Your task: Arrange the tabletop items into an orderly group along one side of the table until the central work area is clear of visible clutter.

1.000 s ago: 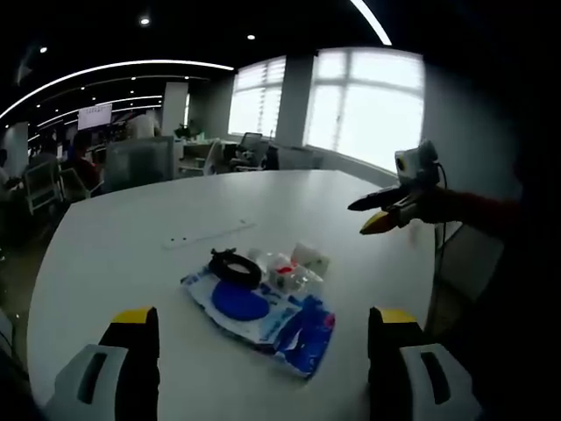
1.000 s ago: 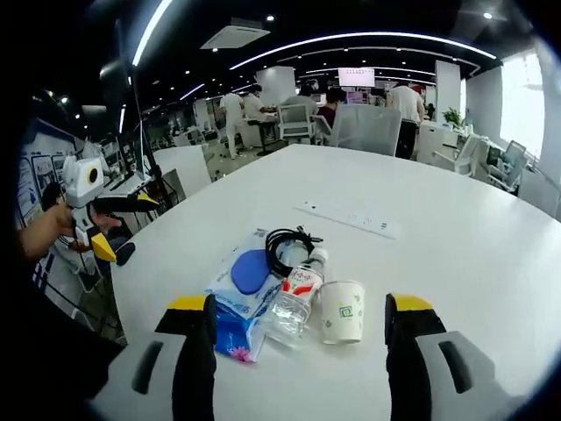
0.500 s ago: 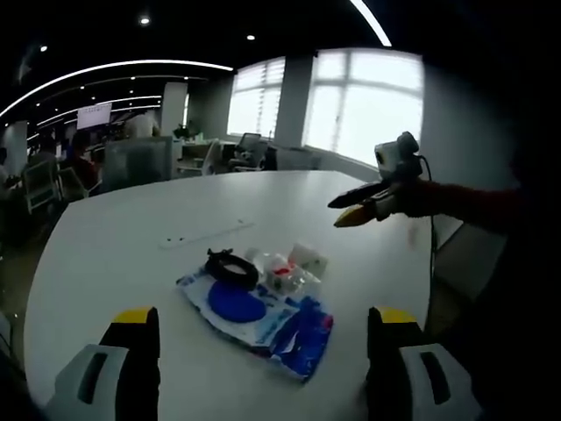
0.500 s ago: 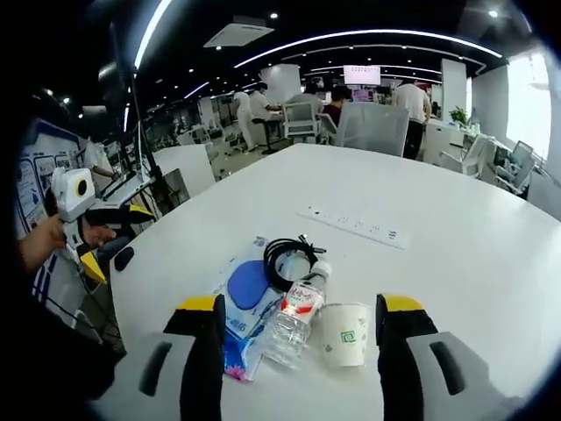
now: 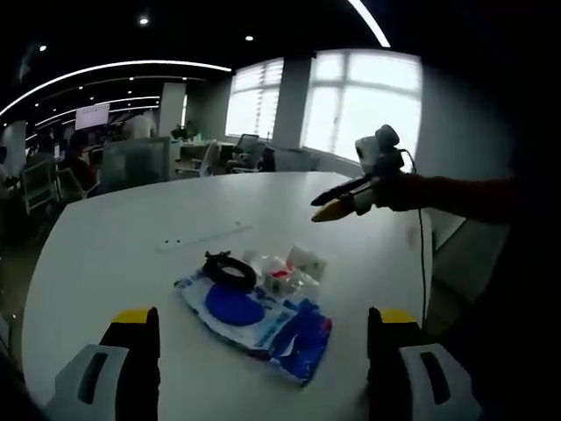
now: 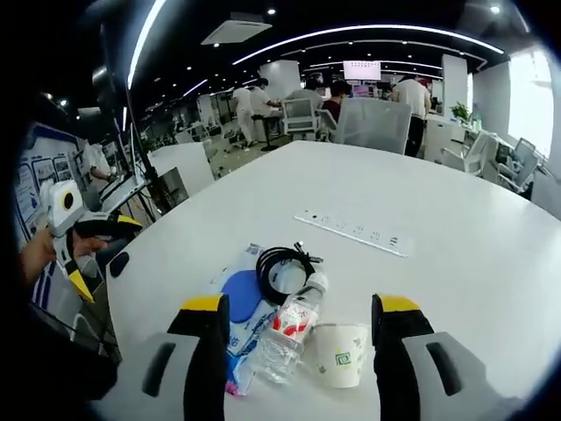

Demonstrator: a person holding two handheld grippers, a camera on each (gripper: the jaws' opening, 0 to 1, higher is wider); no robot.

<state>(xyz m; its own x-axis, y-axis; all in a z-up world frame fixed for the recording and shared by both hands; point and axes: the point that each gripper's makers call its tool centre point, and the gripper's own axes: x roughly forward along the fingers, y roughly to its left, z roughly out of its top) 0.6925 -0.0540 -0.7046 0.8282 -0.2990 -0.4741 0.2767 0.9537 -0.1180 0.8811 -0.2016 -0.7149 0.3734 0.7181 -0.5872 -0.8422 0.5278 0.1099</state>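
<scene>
A small cluster lies on the white table (image 5: 114,254): a blue wipes packet (image 5: 254,314), a black coiled cable (image 5: 230,269), a clear water bottle with a red label (image 5: 282,278) lying down, and a white paper cup (image 5: 307,261). My left gripper (image 5: 263,355) is open, back from the packet. In the right gripper view the cable (image 6: 280,262), packet (image 6: 238,300), bottle (image 6: 287,331) and cup (image 6: 340,353) lie close ahead, with the cup and bottle between the jaws of my open right gripper (image 6: 302,344). The right gripper (image 5: 344,197) also hangs above the table's far right.
A white power strip (image 6: 355,233) lies flat beyond the cluster, seen too as the strip (image 5: 204,238). The left gripper (image 6: 81,235) is off the table's left edge. Office chairs (image 6: 372,123) and people stand behind the far rim. Bare tabletop surrounds the cluster.
The right gripper has moved in over the table toward the cluster; cup and bottle now sit nearer its jaws. The items have not moved. Both grippers stay open.
</scene>
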